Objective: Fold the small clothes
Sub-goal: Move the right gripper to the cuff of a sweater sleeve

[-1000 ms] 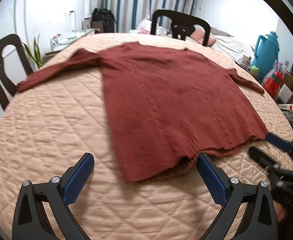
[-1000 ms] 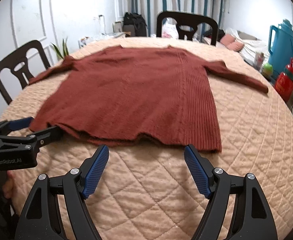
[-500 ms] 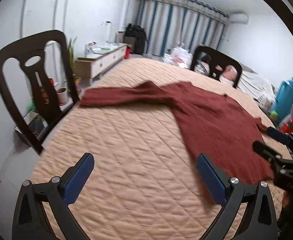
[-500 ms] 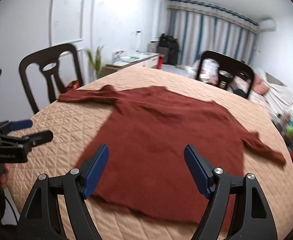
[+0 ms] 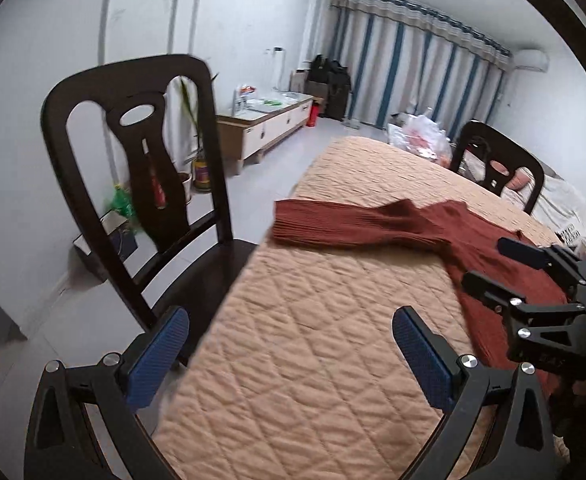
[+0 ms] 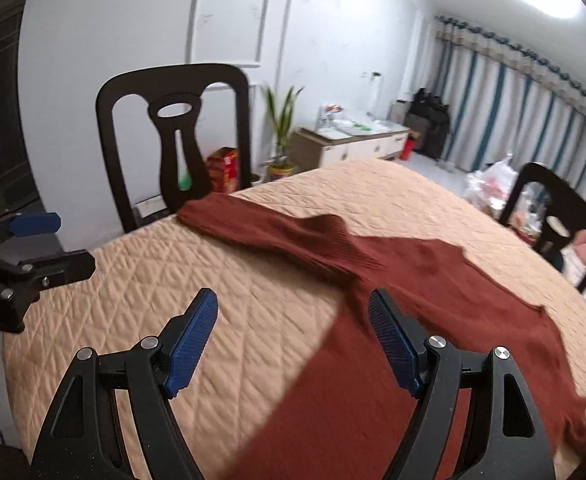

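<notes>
Knitwear was the story in the left wrist view: a rust-red ribbed sweater lay flat on the quilted tan cover, diamond-stitched and softly puckered. Its long sleeve stretched out to the left, cuff at the table's edge, its long axis running across the frame toward the body on the right. The left gripper hung above bare quilt near the corner, blue textured pads spread wide, nothing between them, well clear of the sweater. The right gripper showed at the right edge over the sweater's body, its black fingers parted. A dark wooden chair with a curved cut-out back stood beside the table; behind it sat a low white cabinet, and blue-striped curtains closed off the far wall.

Over in the right wrist view, the sweater filled the lower right, fine vertical ribs visible, sleeve reaching up and left toward the chair. The right gripper hovered with jaws wide apart, its right pad over the red knit, its left over the quilt, gripping nothing. The left gripper appeared at the left edge, fingers parted, beside the table rim. A potted plant and a second chair stood beyond.
</notes>
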### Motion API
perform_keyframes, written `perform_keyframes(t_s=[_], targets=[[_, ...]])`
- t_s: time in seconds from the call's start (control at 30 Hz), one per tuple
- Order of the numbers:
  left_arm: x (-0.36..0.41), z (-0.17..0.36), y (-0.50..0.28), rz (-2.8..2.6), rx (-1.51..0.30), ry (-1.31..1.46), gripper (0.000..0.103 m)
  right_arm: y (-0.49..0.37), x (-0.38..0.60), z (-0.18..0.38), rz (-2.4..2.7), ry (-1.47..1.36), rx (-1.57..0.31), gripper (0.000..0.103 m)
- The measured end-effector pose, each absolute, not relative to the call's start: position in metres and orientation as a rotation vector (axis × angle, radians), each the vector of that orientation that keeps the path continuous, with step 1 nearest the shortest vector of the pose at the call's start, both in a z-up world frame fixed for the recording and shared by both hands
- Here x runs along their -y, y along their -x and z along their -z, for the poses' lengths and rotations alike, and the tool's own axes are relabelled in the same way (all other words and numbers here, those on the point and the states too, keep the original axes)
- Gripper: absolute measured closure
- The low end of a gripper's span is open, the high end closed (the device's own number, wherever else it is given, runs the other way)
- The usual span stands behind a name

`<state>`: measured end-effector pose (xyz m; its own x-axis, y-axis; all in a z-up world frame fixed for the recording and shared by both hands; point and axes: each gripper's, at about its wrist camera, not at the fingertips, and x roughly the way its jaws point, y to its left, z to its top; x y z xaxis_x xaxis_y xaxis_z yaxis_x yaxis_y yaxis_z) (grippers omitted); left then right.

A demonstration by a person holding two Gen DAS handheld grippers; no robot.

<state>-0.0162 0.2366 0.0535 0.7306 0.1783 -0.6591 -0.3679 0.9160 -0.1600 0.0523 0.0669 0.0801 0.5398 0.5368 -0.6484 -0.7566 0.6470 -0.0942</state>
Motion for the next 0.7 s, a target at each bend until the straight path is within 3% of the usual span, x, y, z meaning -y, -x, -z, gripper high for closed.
perform_keyframes(t_s=[0.23, 0.37, 0.7], targets=[[-0.265, -0.048, 0.013, -0.381, -0.695, 0.335, 0.000, -0.073, -0.108, -0.071, -0.883, 0.439, -0.653, 0.026], [-0.278, -0.045, 0.010, -0.397, -0.704, 0.358, 0.000, -0.080, -0.124, -0.066, -0.919, 0.461, -0.667, 0.035], [-0.289, -0.040, 0.005, -0.405, -0.721, 0.376, 0.000, -0.097, -0.166, -0.047, -1.012, 0.475, -0.750, 0.038]])
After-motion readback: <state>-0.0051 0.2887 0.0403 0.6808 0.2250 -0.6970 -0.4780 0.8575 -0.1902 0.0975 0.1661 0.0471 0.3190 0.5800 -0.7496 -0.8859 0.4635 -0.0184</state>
